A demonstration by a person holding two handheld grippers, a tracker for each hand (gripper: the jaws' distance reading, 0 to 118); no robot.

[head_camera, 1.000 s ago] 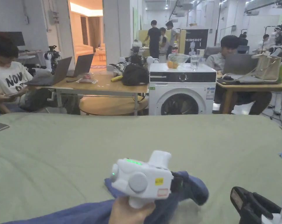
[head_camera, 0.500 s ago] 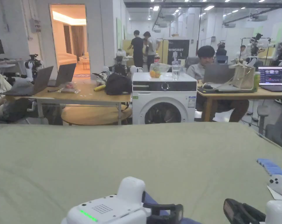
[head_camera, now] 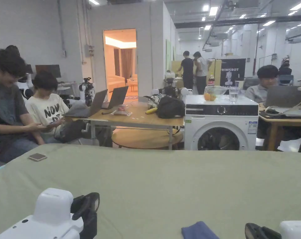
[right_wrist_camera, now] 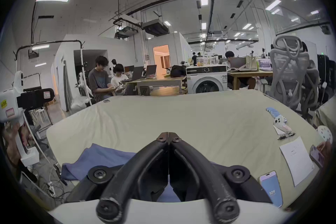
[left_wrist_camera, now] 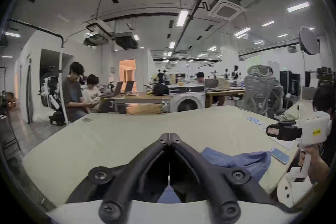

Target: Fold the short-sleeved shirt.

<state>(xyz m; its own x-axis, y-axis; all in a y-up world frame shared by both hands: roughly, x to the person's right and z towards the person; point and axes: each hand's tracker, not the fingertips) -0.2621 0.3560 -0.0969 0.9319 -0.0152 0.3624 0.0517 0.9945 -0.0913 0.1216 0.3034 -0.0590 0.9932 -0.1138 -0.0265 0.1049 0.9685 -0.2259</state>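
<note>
1. Left gripper point(left_wrist_camera: 169, 137): in its own view the jaws stand together, tips meeting with no gap. Nothing is clamped between the tips.
2. Right gripper point(right_wrist_camera: 168, 135): in its own view the jaws stand together in the same way, tips meeting, with nothing between them.
3. Shirt point(left_wrist_camera: 245, 160): blue, crumpled, lying on the green table point(left_wrist_camera: 118, 137) at its near edge. In the left gripper view it lies below and to the right of the closed tips; a patch of blue also shows under the jaw roots.
4. In the right gripper view the shirt point(right_wrist_camera: 101, 157) lies below and to the left of the tips, apart from them.
5. Neither gripper touches the shirt at the tips; both are held above the table.
6. Head view: the left gripper point(head_camera: 87, 205) sits at the lower left, the right gripper point(head_camera: 258, 231) at the lower right edge, with a corner of the shirt point(head_camera: 198, 231) between them.
7. A phone point(right_wrist_camera: 271, 189) lies right of the right gripper, beside a paper sheet point(right_wrist_camera: 295, 160).
</note>
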